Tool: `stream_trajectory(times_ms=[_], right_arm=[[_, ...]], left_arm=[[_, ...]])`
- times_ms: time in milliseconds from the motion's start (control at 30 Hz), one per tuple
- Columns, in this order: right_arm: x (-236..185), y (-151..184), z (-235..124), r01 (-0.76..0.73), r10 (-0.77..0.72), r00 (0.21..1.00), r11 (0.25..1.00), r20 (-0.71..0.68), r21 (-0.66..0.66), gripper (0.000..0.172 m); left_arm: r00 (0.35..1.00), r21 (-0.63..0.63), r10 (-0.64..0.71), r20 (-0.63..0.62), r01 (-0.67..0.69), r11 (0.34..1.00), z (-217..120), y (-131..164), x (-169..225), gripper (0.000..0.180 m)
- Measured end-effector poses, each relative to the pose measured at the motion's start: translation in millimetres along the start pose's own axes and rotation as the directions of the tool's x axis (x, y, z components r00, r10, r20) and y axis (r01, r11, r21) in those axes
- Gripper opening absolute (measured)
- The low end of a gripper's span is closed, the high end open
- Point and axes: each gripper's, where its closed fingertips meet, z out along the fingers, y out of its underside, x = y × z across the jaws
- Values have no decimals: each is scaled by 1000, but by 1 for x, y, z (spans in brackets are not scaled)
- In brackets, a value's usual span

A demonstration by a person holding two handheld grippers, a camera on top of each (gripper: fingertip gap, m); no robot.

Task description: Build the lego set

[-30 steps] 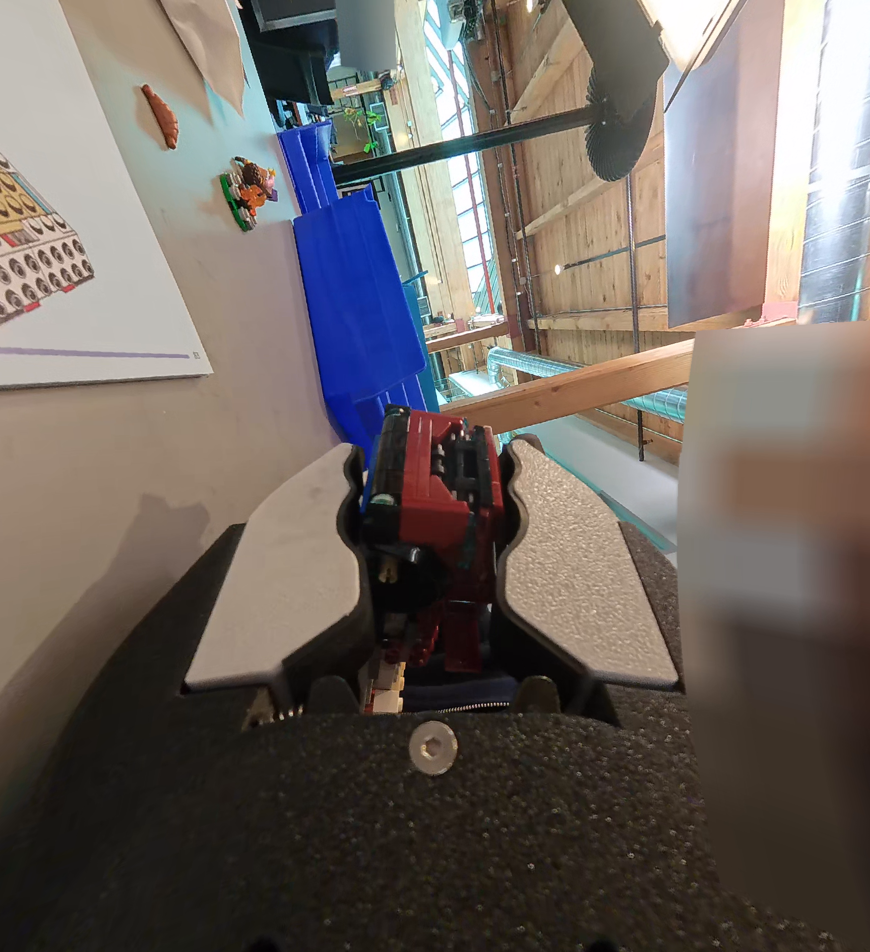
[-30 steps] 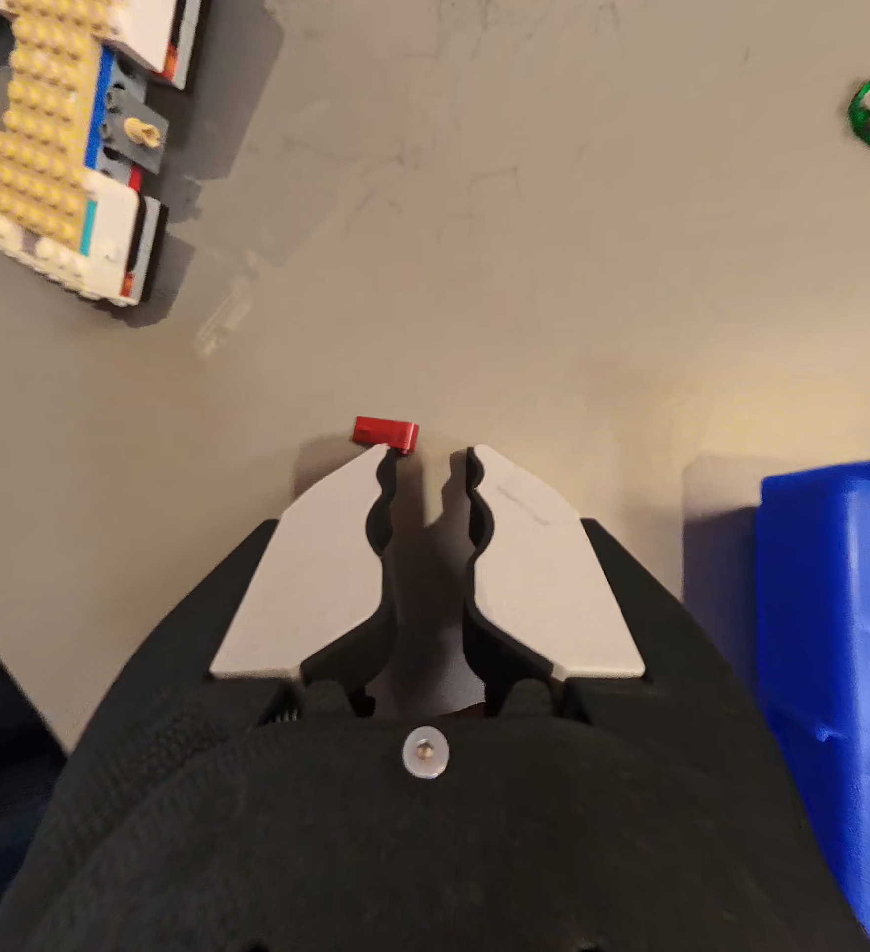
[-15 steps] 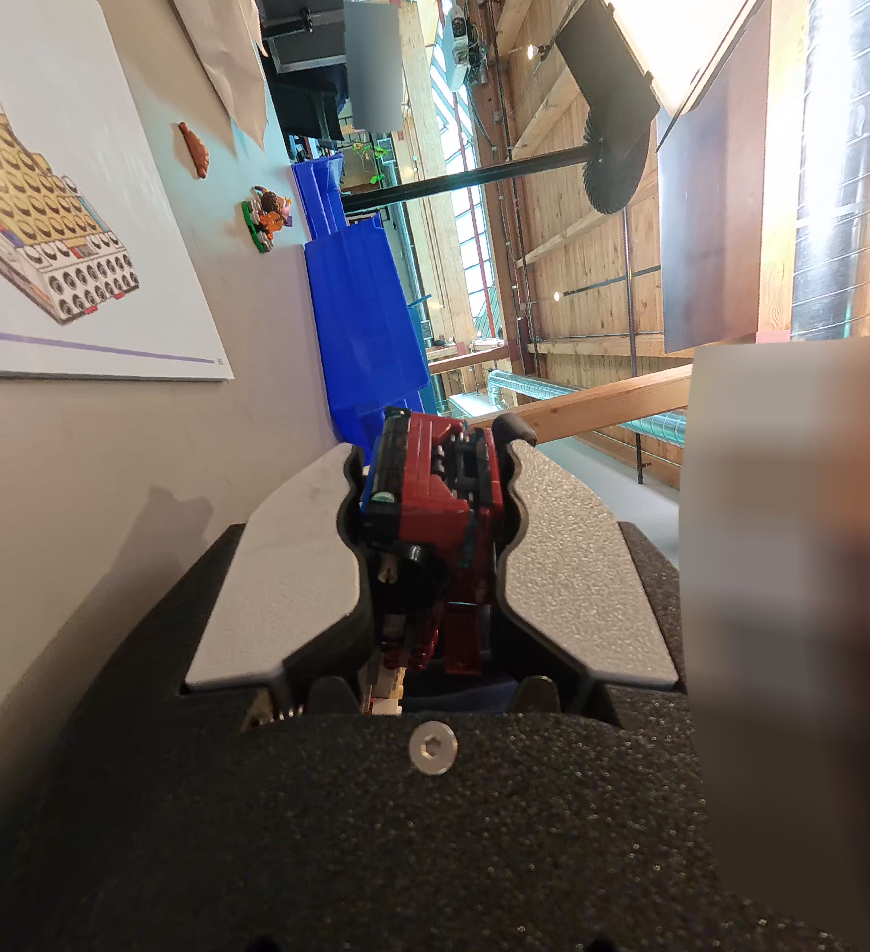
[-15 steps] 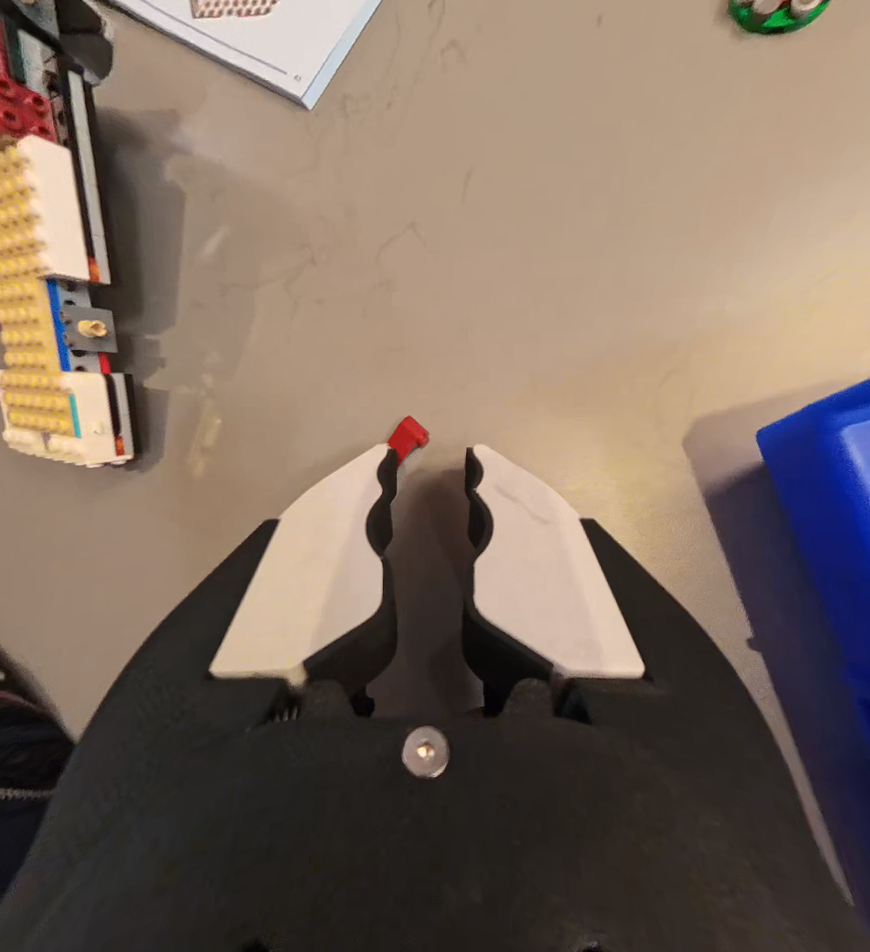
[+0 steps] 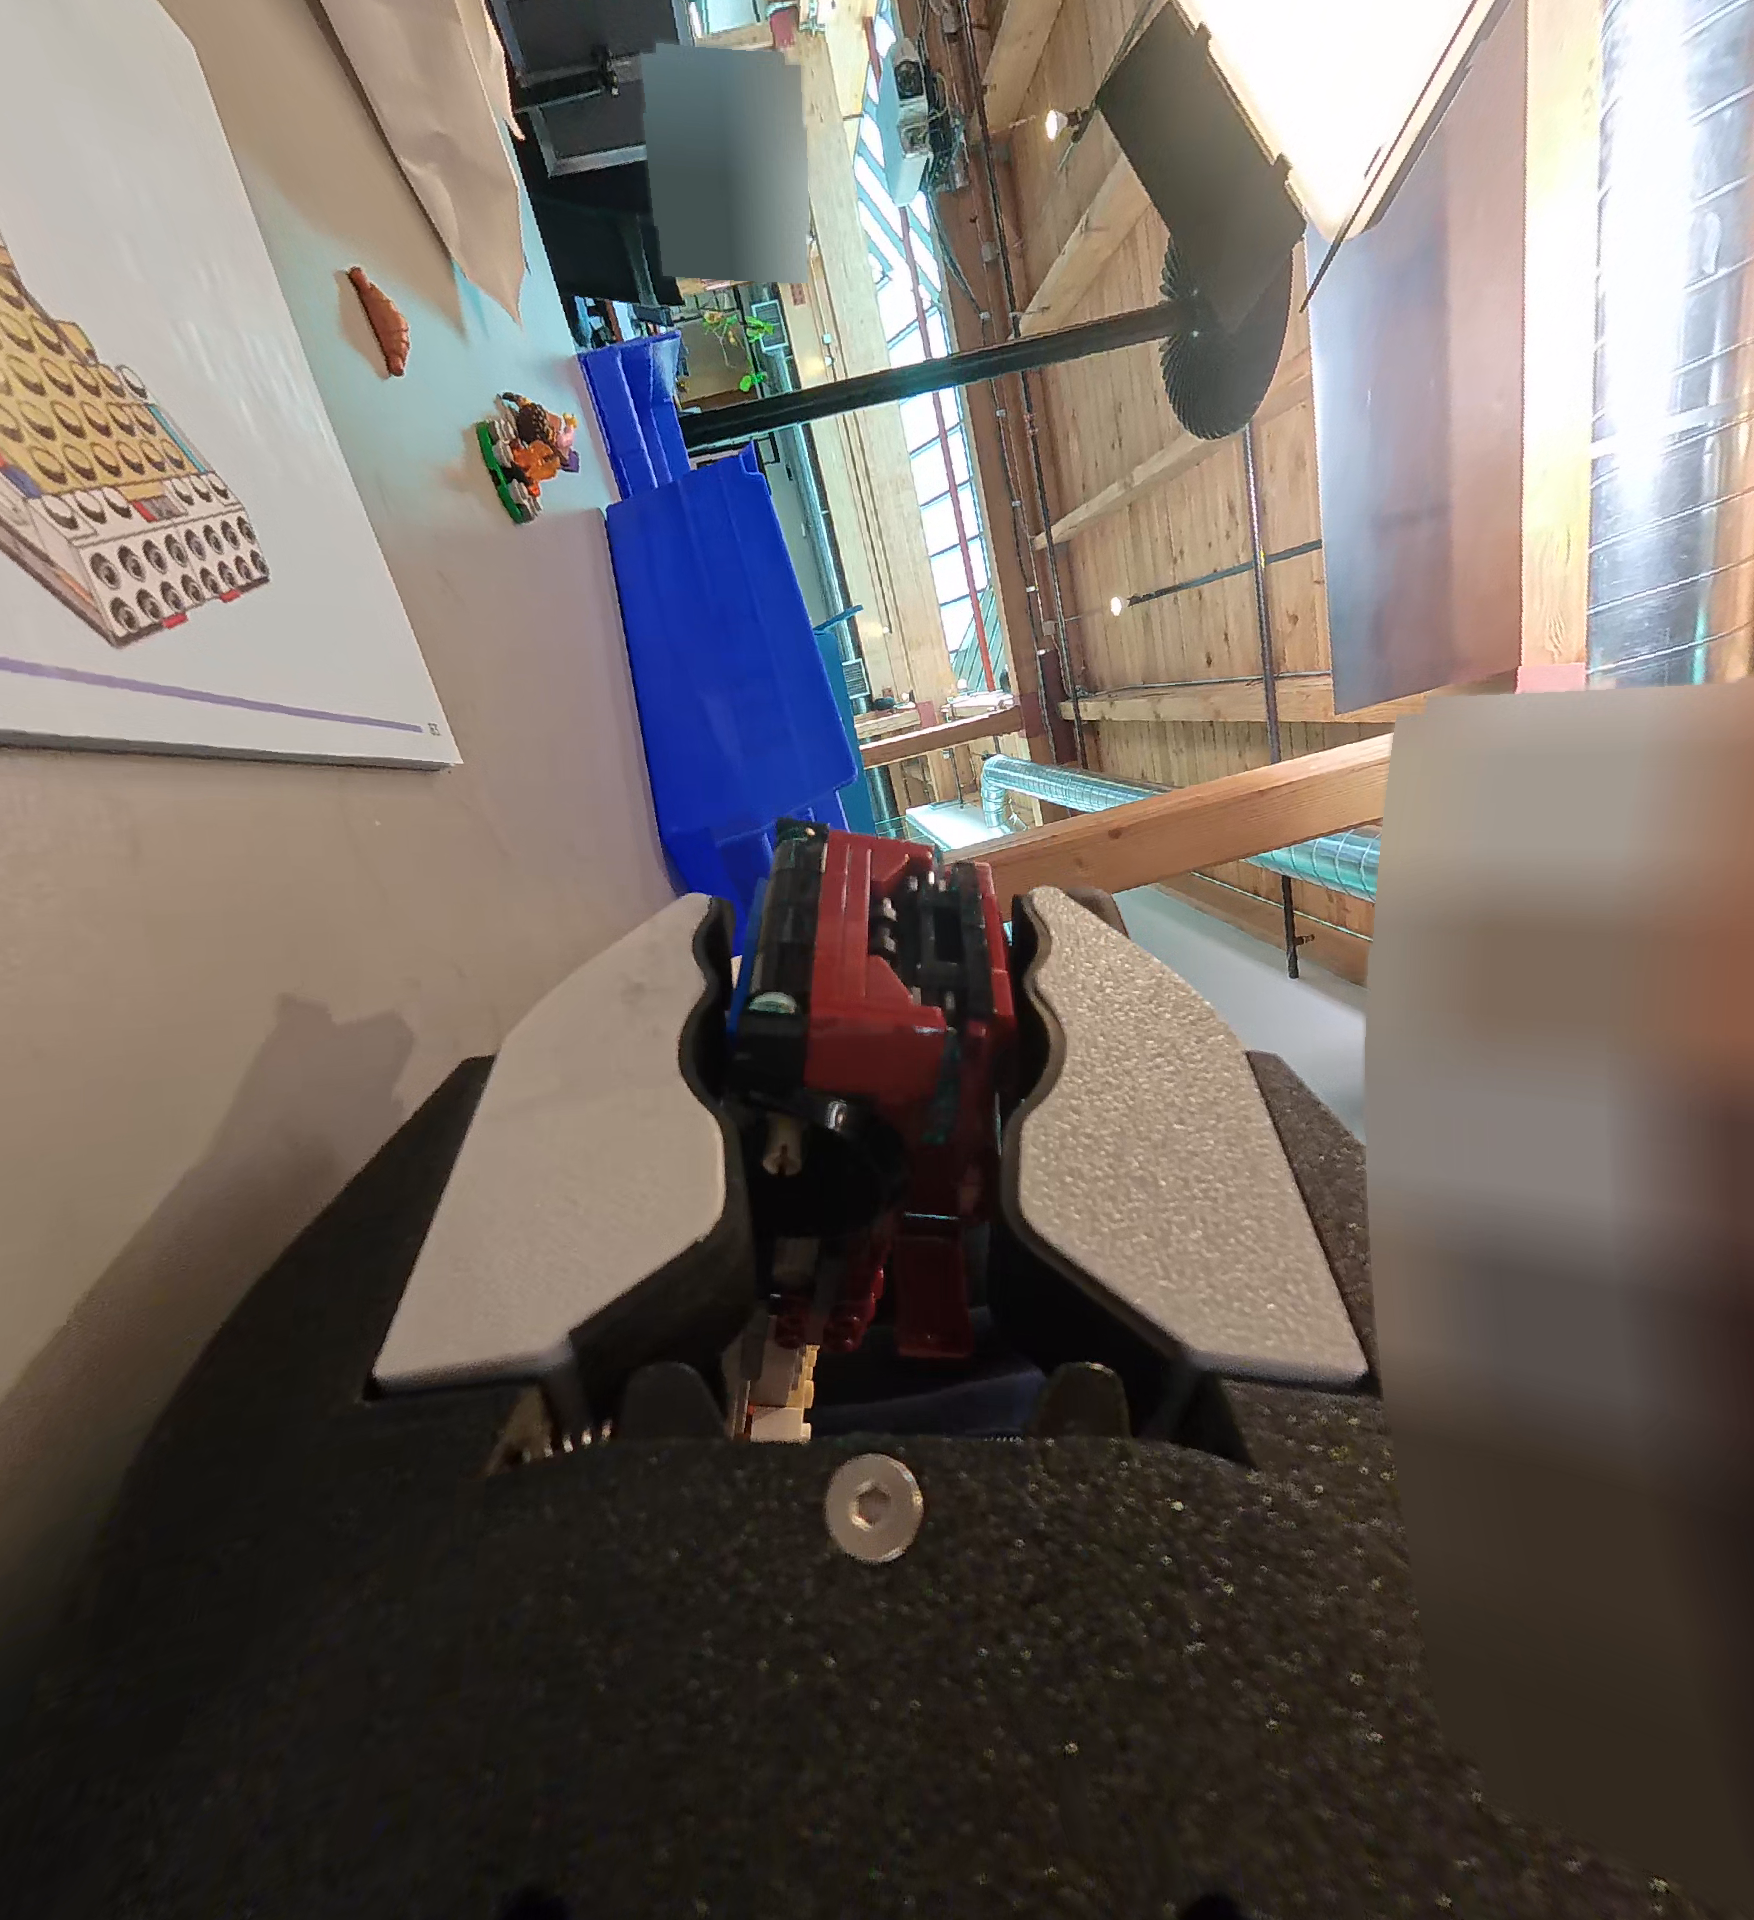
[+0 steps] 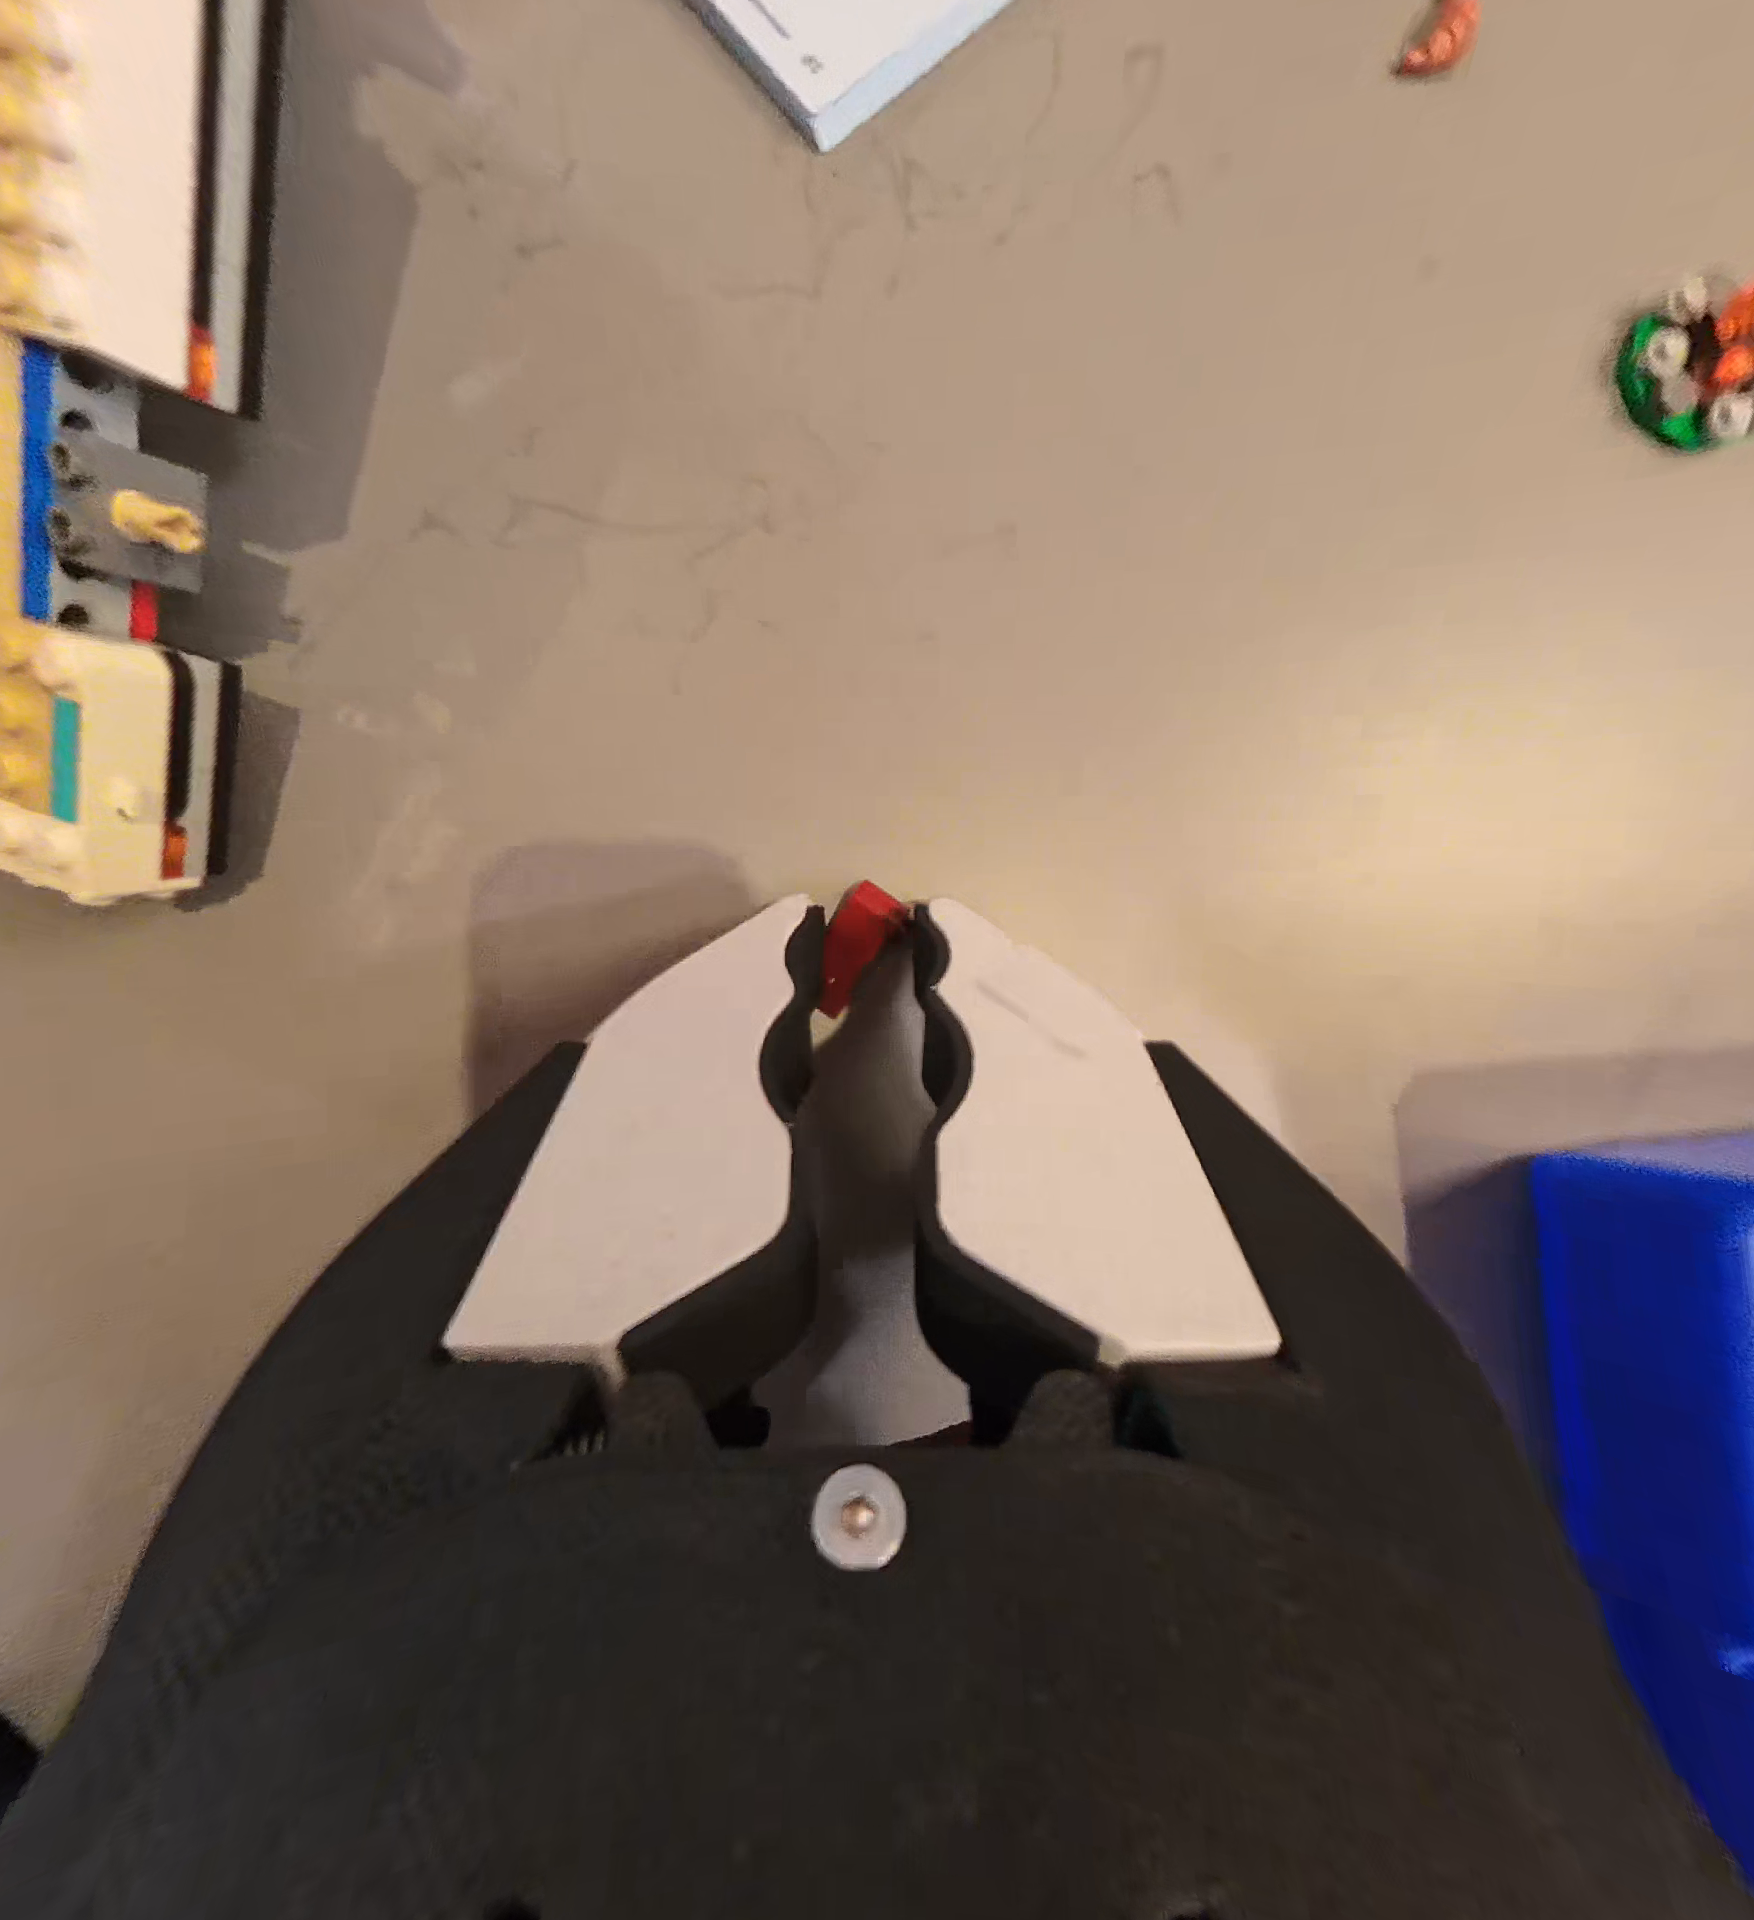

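The left tongs (image 5: 868,935) pinch a dark red and black brick-built model (image 5: 878,997), which sits between both grey fingers (image 5: 582,1143) and fills the space from the tips back toward the body. Its red sloped top faces the camera, black plates run down its left edge, and a black round part with a pale pin shows lower down. This view is turned on its side, so the grey bench (image 5: 177,935) rises along the left. On it lie an open instruction booklet (image 5: 125,416), a small brown curved piece (image 5: 379,317), a little round green-based build with orange bits (image 5: 530,452), and blue bins (image 5: 717,644) just beyond the model.

The right tongs (image 6: 860,920) are nearly together, nipping a small red piece (image 6: 857,940) at their very tips. The piece stands tilted, one end poking past the tips, with both black pads against it, just above the bench (image 6: 1060,571). To the left, well apart, lies a tan-studded, white-sided brick assembly (image 6: 52,520) with blue, grey and teal parts. The corner of the booklet (image 6: 852,52) shows at the top, the green-based build (image 6: 1704,364) at upper right, and a blue bin (image 6: 1683,1455) at lower right.
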Motion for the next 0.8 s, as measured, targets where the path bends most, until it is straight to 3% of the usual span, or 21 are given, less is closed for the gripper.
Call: stream_trajectory(times_ms=[233, 600, 800], right_arm=[[-10, -14, -6, 282, -281, 959, 959, -35, 36, 16], [-25, -12, -11, 136, -147, 975, 988, 165, 76, 23], [-30, -16, -11, 256, -281, 911, 959, 301, 121, 23]], left_arm=[[1000, -1, 3, 2, -3, 1000, -1, -1, 0, 52], [1000, 5, 20, 6, -20, 1000, -3, -3, 1, 52], [1000, 2, 22, 5, -22, 1000, -3, -2, 1, 52]])
